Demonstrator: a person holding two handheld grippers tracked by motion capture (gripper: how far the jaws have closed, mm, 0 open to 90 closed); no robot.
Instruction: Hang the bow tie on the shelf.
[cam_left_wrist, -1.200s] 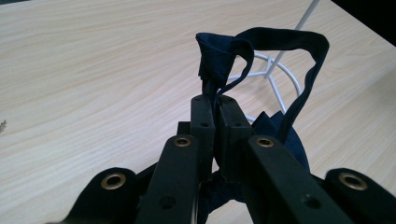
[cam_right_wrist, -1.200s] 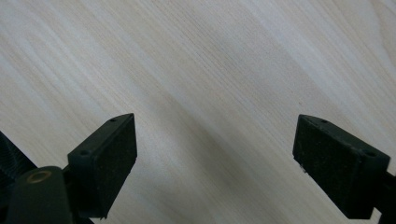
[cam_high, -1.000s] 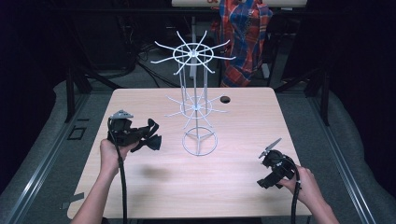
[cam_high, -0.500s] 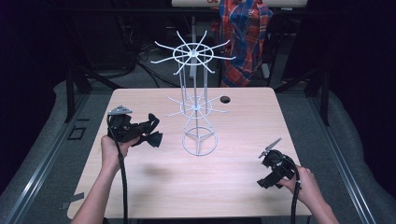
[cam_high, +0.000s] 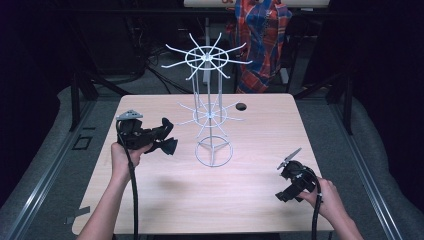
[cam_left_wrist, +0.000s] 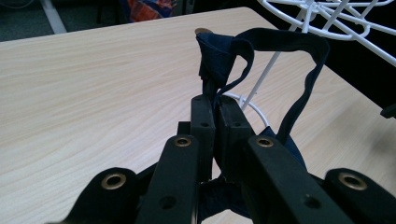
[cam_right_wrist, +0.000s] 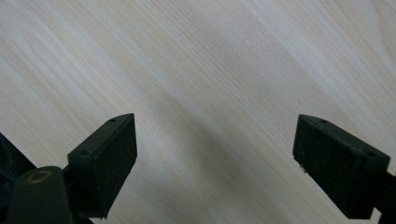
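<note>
High view: your left gripper (cam_high: 167, 141) is up off the table (cam_high: 250, 200), just left of the white wire rack (cam_high: 210, 115).
Left gripper view: jaws pinched tight on a dark blue strap (cam_left_wrist: 261, 56), and it loops up toward the rack's prongs.
Right gripper (cam_high: 289, 175): near-right corner, low over bare wood, jaws spread wide with nothing in them.

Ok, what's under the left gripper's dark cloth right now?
Bare wood of the table and, past it, the base ring of the white wire rack. The left gripper is clamped on the dark cloth, which hangs above the tabletop. The cloth's lower part is covered by the jaws.
</note>
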